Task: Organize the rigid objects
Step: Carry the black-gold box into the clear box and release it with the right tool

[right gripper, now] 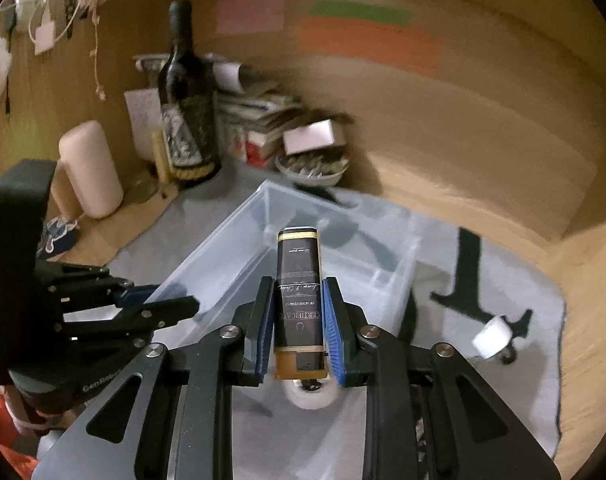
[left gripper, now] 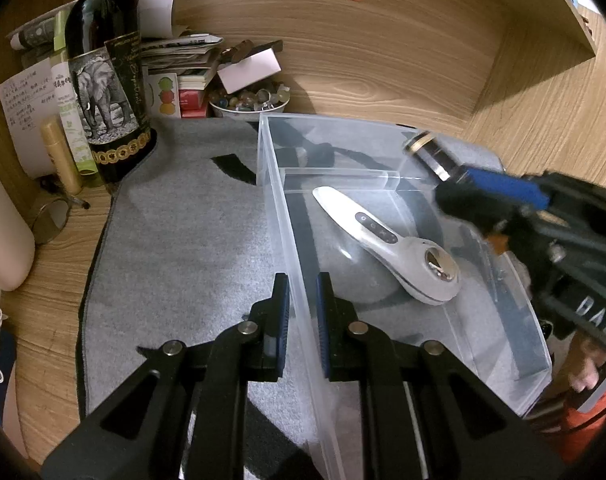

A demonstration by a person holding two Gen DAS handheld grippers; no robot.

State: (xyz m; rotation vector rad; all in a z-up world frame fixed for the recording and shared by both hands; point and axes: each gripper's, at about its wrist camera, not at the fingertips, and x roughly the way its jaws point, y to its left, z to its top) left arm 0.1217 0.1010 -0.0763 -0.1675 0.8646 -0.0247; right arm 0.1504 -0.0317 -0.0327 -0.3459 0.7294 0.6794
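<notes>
The left tongs [left gripper: 303, 320] are straddling the near left wall of the clear plastic bin [left gripper: 279, 184], one blue pad on each side of the wall, and whether they are actually pinching it cannot be told from the left wrist view. The right tongs [right gripper: 297, 328] are clenching a dark bottle [right gripper: 299, 300] with gold bands, gripping it around its lower half so that it is pointing forward over the bin's [right gripper: 223, 236] near edge. In the left wrist view that bottle [left gripper: 431, 152] is hanging above the bin's far right corner, held by the right tongs [left gripper: 463, 176] coming in from the right. A white handheld device [left gripper: 387, 240] is lying diagonally on the bin's floor, leaving open floor on its near and left sides. The bin is sitting on a gray mat [left gripper: 175, 240] on the wooden desk [left gripper: 55, 280]. Left of the bin the mat is lying open up to a wine bottle [left gripper: 107, 76] and a bowl of beads [left gripper: 249, 100] near the back wall. To the right of the bin, a small white wheel [right gripper: 491, 336] is resting on the mat [right gripper: 503, 400], and another white wheel [right gripper: 311, 396] is showing just beneath the right tongs.
</notes>
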